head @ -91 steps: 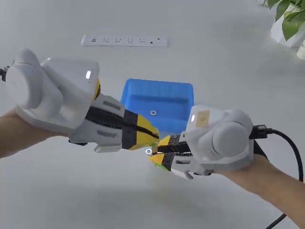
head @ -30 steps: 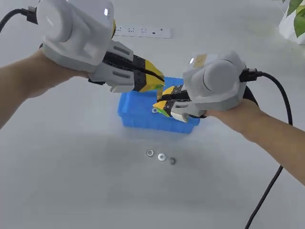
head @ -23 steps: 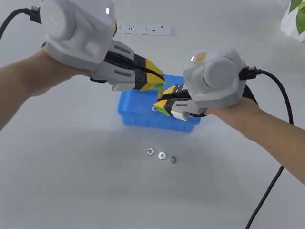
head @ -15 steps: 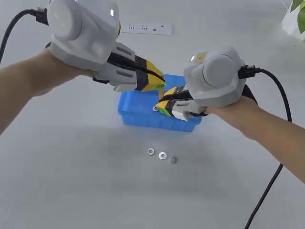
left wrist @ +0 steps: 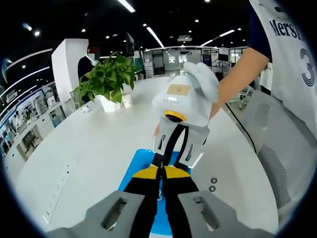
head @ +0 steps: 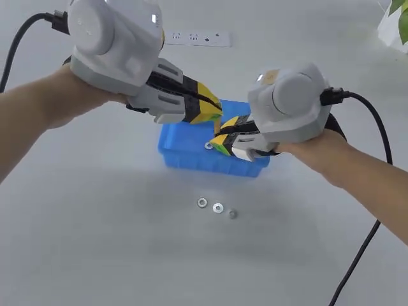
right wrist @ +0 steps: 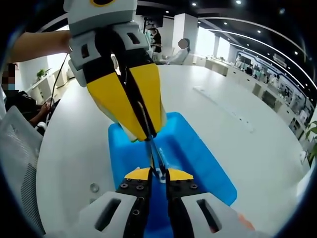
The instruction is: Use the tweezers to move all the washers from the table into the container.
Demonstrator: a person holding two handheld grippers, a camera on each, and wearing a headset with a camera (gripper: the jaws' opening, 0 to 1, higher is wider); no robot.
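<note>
Tweezers (right wrist: 152, 153) bridge my two claws above the blue container (head: 191, 162) at the middle of the white table (head: 115, 248). My left claw (head: 213, 113), reaching in from the far left, has its yellow tips pressed together on the tweezers' upper end. My right claw (head: 220, 141), reaching in from the right, is closed around their lower end; in the right gripper view the thin tines run down into the narrow gap between its yellow tips. The two claws sit almost tip to tip over the container, the left one a little higher and farther away. Three washers (head: 218, 208) lie in a short row on the table, near the container's near wall but apart from it, and neither claw touches them. One more small ring (head: 209, 146) shows right at the tweezers' points, above the container's floor; I cannot tell whether it is pinched between the tines or lying in the container. A black cable (head: 373, 134) curves away from the right claw's housing toward the near right. At the far side of the table a white power strip (head: 194, 38) lies flat, and a potted plant (head: 394, 25) stands at the far right corner.
</note>
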